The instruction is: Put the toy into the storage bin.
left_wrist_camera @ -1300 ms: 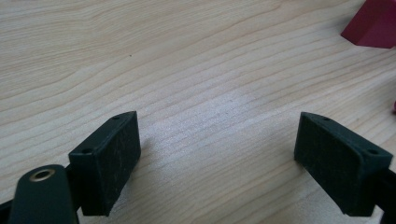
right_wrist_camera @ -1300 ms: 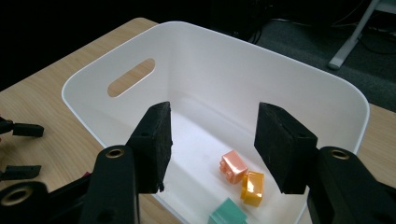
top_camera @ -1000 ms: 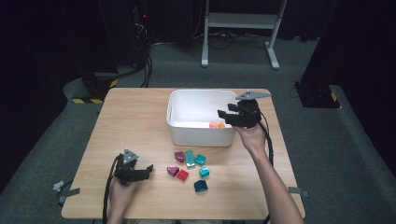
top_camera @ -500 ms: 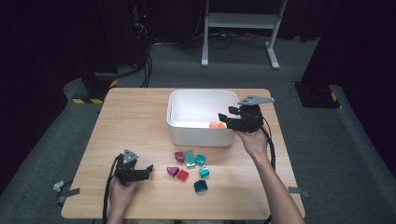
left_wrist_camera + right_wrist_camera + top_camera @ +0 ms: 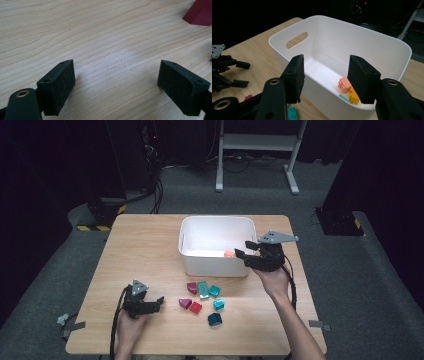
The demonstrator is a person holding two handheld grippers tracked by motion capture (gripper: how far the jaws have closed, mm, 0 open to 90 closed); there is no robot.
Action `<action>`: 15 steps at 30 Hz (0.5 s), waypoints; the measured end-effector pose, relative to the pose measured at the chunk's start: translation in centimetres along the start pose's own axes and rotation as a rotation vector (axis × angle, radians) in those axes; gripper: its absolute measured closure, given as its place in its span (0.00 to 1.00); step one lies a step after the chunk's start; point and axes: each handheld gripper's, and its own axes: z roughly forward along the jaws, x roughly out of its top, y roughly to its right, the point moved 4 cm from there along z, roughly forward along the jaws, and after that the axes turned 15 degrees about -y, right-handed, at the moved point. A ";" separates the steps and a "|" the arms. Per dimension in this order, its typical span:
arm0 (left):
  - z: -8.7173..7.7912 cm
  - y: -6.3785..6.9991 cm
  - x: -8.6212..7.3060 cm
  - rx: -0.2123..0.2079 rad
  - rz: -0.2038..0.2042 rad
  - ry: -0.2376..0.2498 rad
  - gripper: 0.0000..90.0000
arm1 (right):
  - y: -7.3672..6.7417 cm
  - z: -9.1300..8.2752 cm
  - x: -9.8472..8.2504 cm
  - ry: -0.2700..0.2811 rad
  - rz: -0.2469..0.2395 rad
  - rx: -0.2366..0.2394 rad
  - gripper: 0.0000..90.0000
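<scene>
the left gripper [image 5: 150, 304] rests low on the near left part of the light wooden table [image 5: 145, 245], jaws spread wide with only bare wood grain between them, aimed level toward the person's right, at the loose blocks. just beyond it lies a cluster of small plastic blocks: a dark teal block [image 5: 215, 319] nearest the person, then a red block [image 5: 195, 307] touching a maroon wedge [image 5: 185, 303], a small teal block [image 5: 218, 304], and farther on a maroon block [image 5: 192, 287], a long teal brick [image 5: 203, 289] and another teal block [image 5: 214, 291] side by side. the long teal brick's long axis runs roughly near to far.

behind the cluster stands the white plastic tub [image 5: 216, 260] with a slot handle, its long axis lying left to right across the table. inside, against its right end, sit a peach studded brick [image 5: 344, 85], an orange brick [image 5: 353, 97] and a sliver of teal, touching one another.

the right gripper [image 5: 241, 253] hangs at the tub's right end, pointing left across the rim. its jaws have just been closing a little, yet they stand apart with nothing between the pads.
</scene>
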 end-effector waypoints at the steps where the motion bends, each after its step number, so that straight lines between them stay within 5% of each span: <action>1: 0.0 0.0 0.0 0.000 0.000 0.000 0.16 | -0.1 0.0 -0.1 0.003 -0.002 0.002 0.53; 15: 0.0 0.0 0.0 0.000 0.000 0.000 0.16 | -1.8 0.3 -2.9 0.002 -0.011 0.035 0.53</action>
